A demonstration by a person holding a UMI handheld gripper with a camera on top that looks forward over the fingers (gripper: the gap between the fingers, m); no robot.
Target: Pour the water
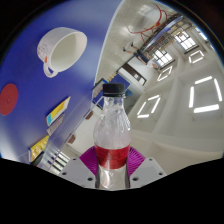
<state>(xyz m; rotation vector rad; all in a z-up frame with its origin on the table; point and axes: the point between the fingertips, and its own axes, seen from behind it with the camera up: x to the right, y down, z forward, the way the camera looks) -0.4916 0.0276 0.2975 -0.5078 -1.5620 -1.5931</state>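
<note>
My gripper point(111, 160) is shut on a clear plastic bottle point(111, 125) with a dark cap point(114, 90) and red liquid in its lower part. Both purple pads point(90, 160) press on the bottle's sides. The view is strongly tilted. A white cup point(62, 48) with a handle stands on a blue table surface point(40, 95), beyond the bottle and to its left, its open mouth facing me. The bottle's cap is apart from the cup.
A red round thing point(8, 98) lies on the blue surface at the far left. A yellow and blue flat thing point(57, 112) lies nearer the fingers. Ceiling lights point(205, 93) and room walls fill the right side.
</note>
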